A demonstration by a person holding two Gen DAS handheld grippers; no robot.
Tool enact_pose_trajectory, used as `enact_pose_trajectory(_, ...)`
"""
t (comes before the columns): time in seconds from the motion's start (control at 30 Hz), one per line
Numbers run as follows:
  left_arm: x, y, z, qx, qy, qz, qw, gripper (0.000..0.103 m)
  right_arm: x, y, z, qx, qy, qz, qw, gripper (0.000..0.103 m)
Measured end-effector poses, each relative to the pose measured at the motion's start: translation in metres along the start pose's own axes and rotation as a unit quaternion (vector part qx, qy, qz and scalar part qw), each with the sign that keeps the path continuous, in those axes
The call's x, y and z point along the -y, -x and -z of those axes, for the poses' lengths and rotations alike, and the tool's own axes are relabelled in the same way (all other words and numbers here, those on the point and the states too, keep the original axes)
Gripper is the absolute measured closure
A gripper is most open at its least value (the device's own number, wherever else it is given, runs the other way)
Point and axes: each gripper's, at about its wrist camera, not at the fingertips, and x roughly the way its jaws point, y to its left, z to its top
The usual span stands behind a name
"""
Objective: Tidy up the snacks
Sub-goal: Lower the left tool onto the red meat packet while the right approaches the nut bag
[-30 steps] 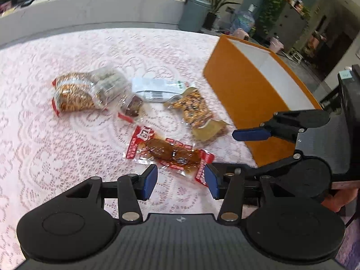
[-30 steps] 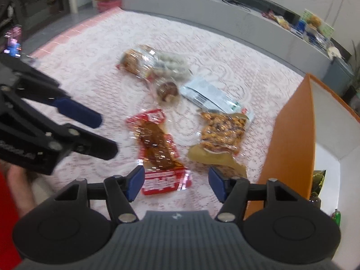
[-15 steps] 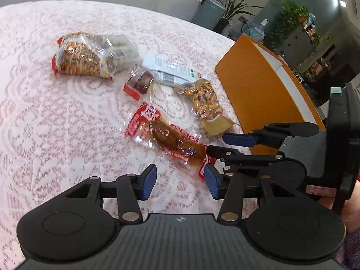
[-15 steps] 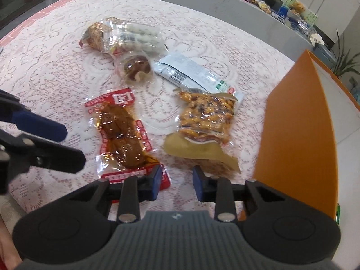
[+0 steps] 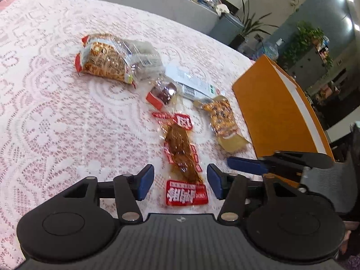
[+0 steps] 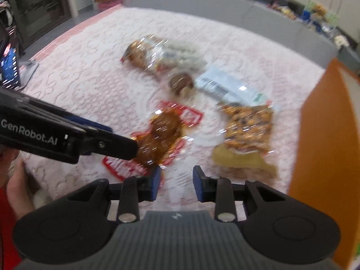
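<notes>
With both the left gripper [image 5: 180, 181] and right gripper [image 6: 176, 183] held apart and empty near the red meat packet [image 5: 182, 157], its slippery film could be pinched at one end and dropped short of the orange box [image 5: 276, 112] on the right.

Glossy plastic snack packets [image 5: 181, 151], lace tablecloth [image 5: 56, 123]

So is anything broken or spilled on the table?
Nothing looks spilled or torn. Five snack packs lie scattered beside the orange box instead of in it, and the clear bun bag overlaps a smaller pack.
</notes>
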Motion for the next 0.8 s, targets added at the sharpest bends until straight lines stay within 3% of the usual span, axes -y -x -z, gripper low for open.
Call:
enact_pose_trajectory(0.2,0.010,-0.015,-0.006,0.010,-0.005,-0.015,0.9998,0.036,0.021,0.014,0.001,0.041,-0.047,0.040,0.997,0.072)
enact_pose_trajectory(0.33,0.028,-0.029,-0.008,0.004,-0.050,-0.050,0.9975,0.036,0.032,0.017,0.000,0.072,-0.054,0.086,0.992,0.070)
enact_pose_trajectory(0.67,0.056,-0.056,-0.002,0.007,-0.130,-0.124,0.9838,0.037,0.047,0.017,-0.007,0.099,-0.076,0.100,0.987,0.064)
enact_pose_trajectory(0.73,0.061,-0.062,0.001,0.013,-0.151,-0.138,0.9788,0.035,0.050,0.012,-0.011,0.099,-0.077,0.104,0.987,0.059)
enact_pose_trajectory(0.8,0.067,-0.065,0.004,0.018,-0.175,-0.148,0.9732,0.029,0.050,0.008,-0.015,0.096,-0.080,0.104,0.987,0.044)
